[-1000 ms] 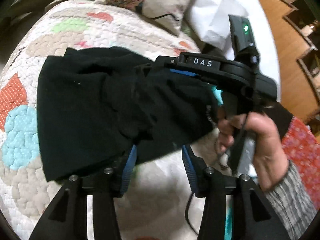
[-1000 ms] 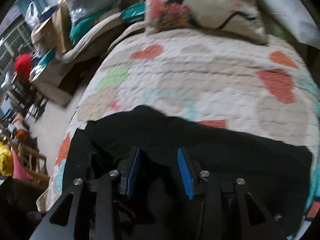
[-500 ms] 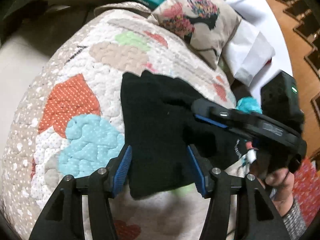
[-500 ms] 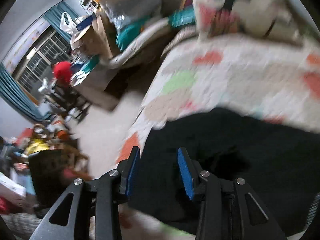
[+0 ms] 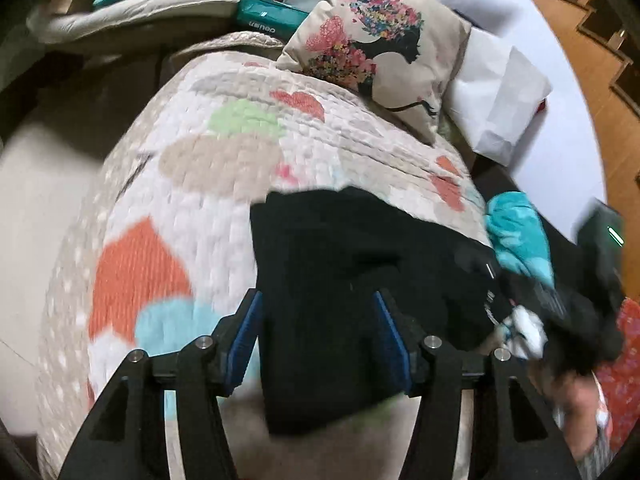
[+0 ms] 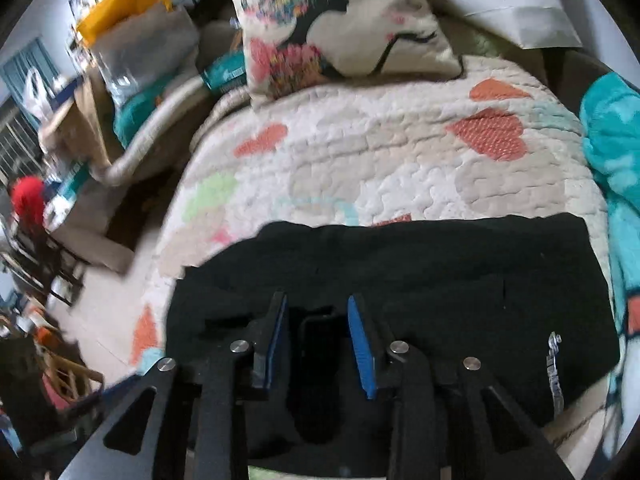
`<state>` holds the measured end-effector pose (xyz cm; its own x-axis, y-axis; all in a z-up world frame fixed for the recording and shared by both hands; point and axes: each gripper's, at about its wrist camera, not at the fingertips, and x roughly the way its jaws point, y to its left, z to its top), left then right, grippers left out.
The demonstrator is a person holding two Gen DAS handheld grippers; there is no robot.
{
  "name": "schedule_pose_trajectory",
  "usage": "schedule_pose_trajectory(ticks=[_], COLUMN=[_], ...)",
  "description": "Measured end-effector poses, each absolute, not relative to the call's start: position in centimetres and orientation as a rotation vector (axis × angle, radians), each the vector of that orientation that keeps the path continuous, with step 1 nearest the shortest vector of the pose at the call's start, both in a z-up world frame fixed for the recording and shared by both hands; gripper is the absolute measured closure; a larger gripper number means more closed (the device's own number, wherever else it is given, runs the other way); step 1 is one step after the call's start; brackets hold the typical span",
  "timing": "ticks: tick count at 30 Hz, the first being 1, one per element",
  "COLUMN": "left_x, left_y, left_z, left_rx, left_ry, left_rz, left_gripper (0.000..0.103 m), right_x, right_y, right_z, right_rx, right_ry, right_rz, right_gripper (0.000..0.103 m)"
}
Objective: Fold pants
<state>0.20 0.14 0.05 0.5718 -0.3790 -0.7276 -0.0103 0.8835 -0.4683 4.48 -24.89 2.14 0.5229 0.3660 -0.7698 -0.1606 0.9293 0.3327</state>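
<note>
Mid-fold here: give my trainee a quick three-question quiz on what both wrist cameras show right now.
1. True or false: the black fabric pants lie on the heart-patterned quilt.
2. What stands beyond the quilt's far edge? A) printed cushion with a black silhouette B) wicker basket C) laptop
3. Fill in: the left gripper has its blue pads spread apart, so it is ____.

Key: 1 true; 2 A; 3 open.

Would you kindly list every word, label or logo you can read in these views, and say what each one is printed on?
White upside-down lettering on the teal pack behind the quilt: too blurred to read.
Silver print on the black pants: too small and skewed to read.
Nothing else carries text.
</note>
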Motion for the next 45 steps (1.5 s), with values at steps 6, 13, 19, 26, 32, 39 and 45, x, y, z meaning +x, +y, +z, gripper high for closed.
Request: schedule_pose_trajectory(ticks=[6,13,19,26,32,39,45], left_x=[5.5,5.8,6.3,7.5,4.6,0.1,-0.6], left_y=[-0.4,-0.8,1.9,0.0,-1.8,-4.2,-3.9], left_z=[-4.6,-4.4,-2.9,-4.1,0.4,5.1,5.7], left_rx=[-0.427,-0.432,-0.501,-0.304,-0.213,-0.072,-0.107], left_ry=[1.073,1.062,0.993,1.067,0.941,0.784,0.783], left_rz=[-0.185,-0.256,-0.214,-0.176,-0.220,-0.238,-0.254], left_gripper=[0.047,0.032,0.032,0.030,0.030,0.030,0.030], right_x=[2.4,2.4,0.4,-0.6,-2.1,-3.8,-2.5], right_y=[-21.3,-19.9,-19.2,-17.0,-17.9,-22.5,-25.1], right_z=[0.3,-3.3,-0.3,-3.4,-0.5,1.4,-0.2], right_rx=[0.271,0.184,0.089,0.033,0.008,0.093,0.232], right_ry=[1.000,1.077,0.979,1.066,1.013,0.991,1.036], right_rz=[0.477,0.464,0.442,0.480,0.454,0.321,0.214], right_gripper=[0.069,0.069,0.069,0.060,0.052,0.041,0.040])
